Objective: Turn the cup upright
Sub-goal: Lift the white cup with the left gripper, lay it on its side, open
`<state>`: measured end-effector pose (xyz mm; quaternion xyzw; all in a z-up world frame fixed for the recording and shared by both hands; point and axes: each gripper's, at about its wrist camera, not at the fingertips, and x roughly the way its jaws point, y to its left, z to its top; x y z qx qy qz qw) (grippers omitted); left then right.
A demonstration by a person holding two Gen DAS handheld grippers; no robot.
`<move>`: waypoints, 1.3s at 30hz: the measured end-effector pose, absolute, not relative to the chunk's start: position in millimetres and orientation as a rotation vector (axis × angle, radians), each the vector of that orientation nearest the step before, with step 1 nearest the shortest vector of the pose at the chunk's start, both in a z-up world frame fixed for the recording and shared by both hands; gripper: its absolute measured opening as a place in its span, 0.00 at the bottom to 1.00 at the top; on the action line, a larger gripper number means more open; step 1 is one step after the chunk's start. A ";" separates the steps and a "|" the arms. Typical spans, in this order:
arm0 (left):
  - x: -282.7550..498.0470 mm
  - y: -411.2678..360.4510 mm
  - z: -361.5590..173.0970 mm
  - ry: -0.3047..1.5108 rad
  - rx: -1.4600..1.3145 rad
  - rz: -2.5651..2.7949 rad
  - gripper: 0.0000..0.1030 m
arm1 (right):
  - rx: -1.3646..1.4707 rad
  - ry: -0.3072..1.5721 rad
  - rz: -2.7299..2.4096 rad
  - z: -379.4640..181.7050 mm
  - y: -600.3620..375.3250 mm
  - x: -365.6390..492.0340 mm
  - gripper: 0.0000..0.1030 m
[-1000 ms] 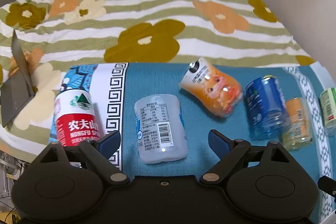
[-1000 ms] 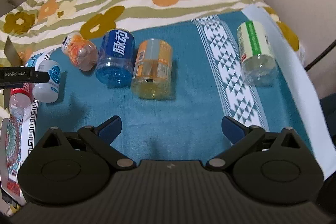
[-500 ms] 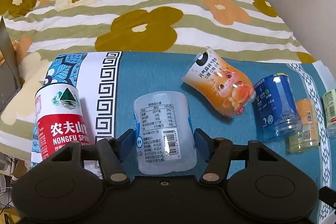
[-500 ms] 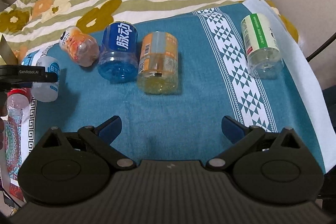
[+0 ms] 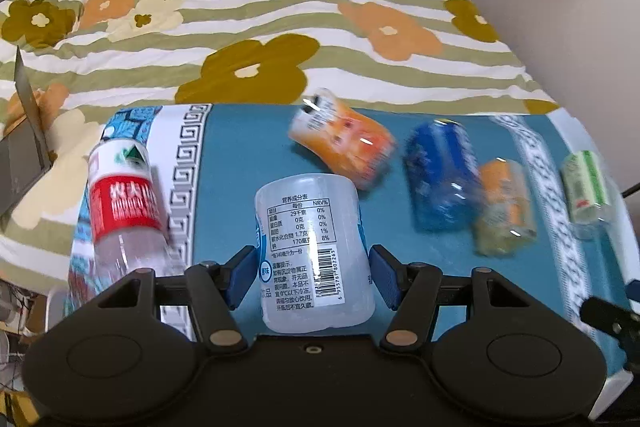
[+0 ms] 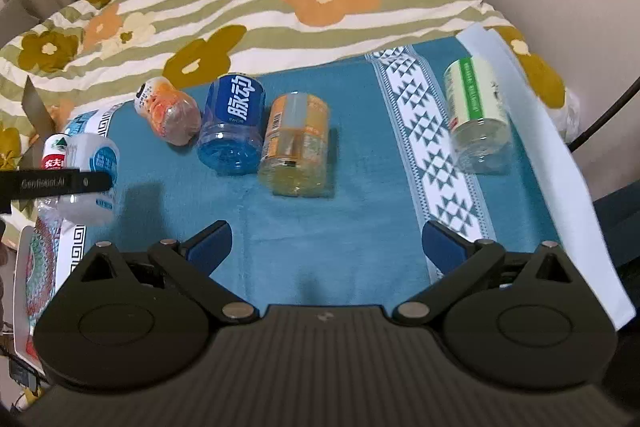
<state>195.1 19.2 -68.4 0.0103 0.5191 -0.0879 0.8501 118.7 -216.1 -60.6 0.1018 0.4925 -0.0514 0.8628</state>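
floral quilt (image 5: 260,27) | teal cloth (image 6: 340,227) | laptop (image 5: 20,147)

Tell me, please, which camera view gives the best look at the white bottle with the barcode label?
The left wrist view: the white bottle fills the centre between the left gripper jaws, label readable. The right wrist view shows it small at the left edge, partly hidden behind that gripper.

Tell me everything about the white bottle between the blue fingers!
The white bottle is a cut-off, frosted plastic cup with no neck or cap showing. Its white label has small printed text, a barcode and a blue edge. It lies on its side on the teal cloth, with a red-label bottle lying beside it. The left gripper straddles it, blue fingers against both sides. In the right wrist view it appears blurred at the far left.
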 end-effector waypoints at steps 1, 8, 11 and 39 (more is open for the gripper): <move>187.9 15.1 -66.3 1.093 0.018 -0.185 0.64 | 0.213 1.026 -0.100 -58.7 -220.3 114.6 1.00; 137.8 -24.1 -66.0 1.096 0.006 -0.179 0.64 | 0.207 1.010 -0.041 -57.9 -247.8 87.8 1.00; 123.8 -39.5 -73.9 1.108 0.003 -0.179 0.64 | 0.185 1.013 -0.013 -63.1 -256.1 77.0 1.00; 97.5 -94.2 -126.5 1.095 0.063 -0.182 0.90 | 0.146 1.085 0.045 -104.3 -296.1 39.5 1.00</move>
